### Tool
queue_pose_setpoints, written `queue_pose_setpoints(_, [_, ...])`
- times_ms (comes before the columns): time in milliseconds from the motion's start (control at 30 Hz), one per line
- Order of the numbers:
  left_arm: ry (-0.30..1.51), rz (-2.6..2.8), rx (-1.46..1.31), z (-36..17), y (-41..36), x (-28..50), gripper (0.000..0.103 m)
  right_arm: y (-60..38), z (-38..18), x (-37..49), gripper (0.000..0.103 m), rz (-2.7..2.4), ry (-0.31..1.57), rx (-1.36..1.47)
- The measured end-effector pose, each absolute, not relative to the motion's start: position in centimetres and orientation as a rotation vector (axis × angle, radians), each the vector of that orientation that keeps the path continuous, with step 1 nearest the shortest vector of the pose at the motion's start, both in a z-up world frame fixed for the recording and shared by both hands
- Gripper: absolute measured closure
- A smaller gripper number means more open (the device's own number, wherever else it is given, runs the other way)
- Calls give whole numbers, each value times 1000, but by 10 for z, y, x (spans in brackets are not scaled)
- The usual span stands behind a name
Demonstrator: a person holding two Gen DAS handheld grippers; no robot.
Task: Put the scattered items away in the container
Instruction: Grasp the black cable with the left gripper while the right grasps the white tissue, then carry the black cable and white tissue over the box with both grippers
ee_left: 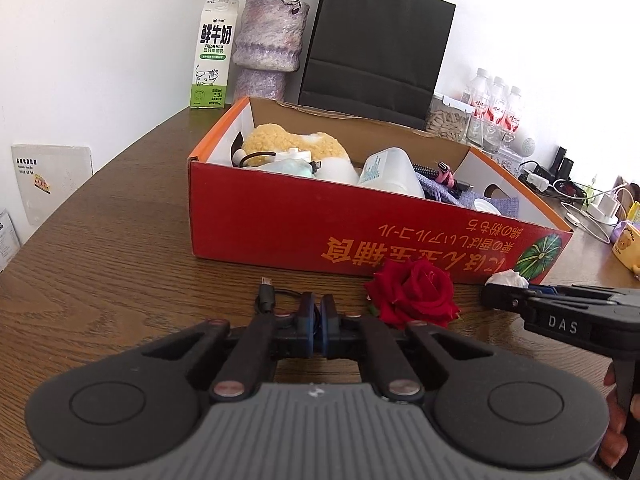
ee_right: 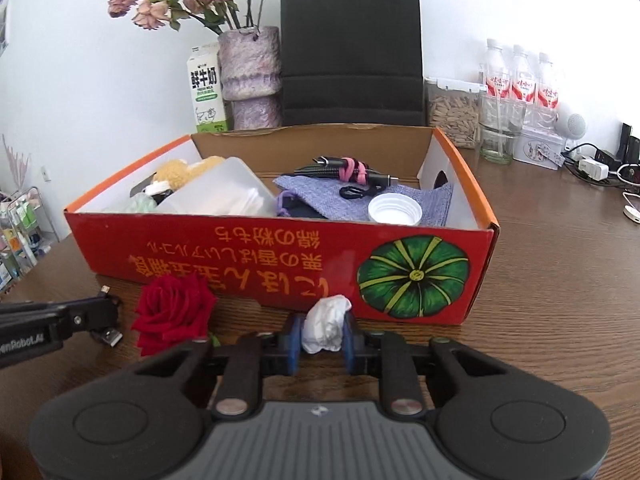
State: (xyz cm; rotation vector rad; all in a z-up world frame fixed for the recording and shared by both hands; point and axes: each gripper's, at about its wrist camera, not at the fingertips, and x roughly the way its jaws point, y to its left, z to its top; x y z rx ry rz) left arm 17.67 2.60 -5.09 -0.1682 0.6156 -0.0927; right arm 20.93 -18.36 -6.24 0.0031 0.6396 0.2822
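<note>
Black cable is pinched in the left claw, whose jaws stand nearly together on it; its plug lies on the counter just ahead. White tissue is clamped between the pads of the right claw, low to the counter and just before the box. Step in hand, as judged: both pieces gripped, lift not yet made. Next move called for: each to be raised over the red front wall and let go inside. Red rose lies loose between the claws, still to be gathered.

Box contents, as listed: plush toy, clear tub, purple cloth, bound cable, white cap.
</note>
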Motion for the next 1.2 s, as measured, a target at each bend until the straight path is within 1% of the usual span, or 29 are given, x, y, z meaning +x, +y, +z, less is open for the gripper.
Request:
queue_pose_setpoints(167, [604,-96,-183,-50,28,175,99,-183,-59,194,84,297,581,-2])
queue_pose_setpoints(733, [395,-67,-129,-21,22,137,100,-191,-48,165,84,297,451,-1])
queue_pose_setpoints(967, [277,-91,-119,14,19,130,100,-197,-19,154,84,316,344,16])
queue_pose_setpoints(1200, [165,-111,-108,51,4,155,100,-196,19,181,83,314,258,29])
